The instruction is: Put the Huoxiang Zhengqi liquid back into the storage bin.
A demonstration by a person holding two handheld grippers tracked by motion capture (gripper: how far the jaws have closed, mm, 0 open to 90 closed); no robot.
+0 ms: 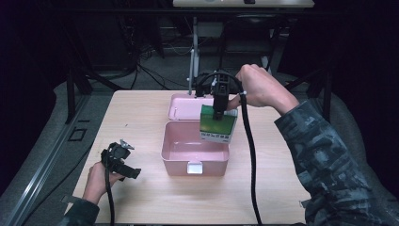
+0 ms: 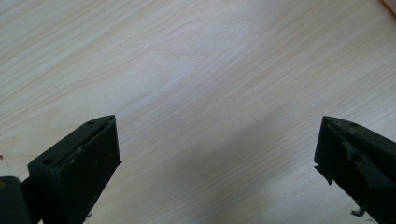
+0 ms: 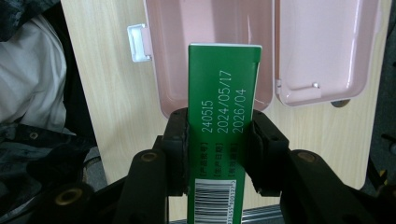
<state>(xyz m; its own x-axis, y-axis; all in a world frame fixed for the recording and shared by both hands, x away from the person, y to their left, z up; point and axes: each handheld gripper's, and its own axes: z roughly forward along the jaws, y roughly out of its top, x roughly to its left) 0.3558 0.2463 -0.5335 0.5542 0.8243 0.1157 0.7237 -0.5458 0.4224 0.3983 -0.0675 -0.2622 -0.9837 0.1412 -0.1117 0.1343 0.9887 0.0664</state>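
The jaws of the right gripper (image 3: 217,151) are closed part-way on the narrow sides of a flat green cardboard carton (image 3: 224,121) printed with dates and a barcode, pads pressed against both edges so it hangs upright below the hand. Gripped by its thin sides near the top, the carton in the high view (image 1: 217,123) presents its slim profile downward, which looks chosen so it can slide into the open pink plastic box (image 1: 174,153) directly beneath it; its lower end hangs over the box's right half, apparently not yet touching the bottom. The box's hinged lid (image 1: 181,104) lies folded back flat on the pale wooden desk (image 1: 141,197), away from the person, leaving the cavity free, with the white latch (image 1: 194,167) facing the person. The left gripper (image 1: 121,162) rests low near the desk's left front, well apart from the box, its jaws standing wide with nothing between them, seemingly kept out of the way.
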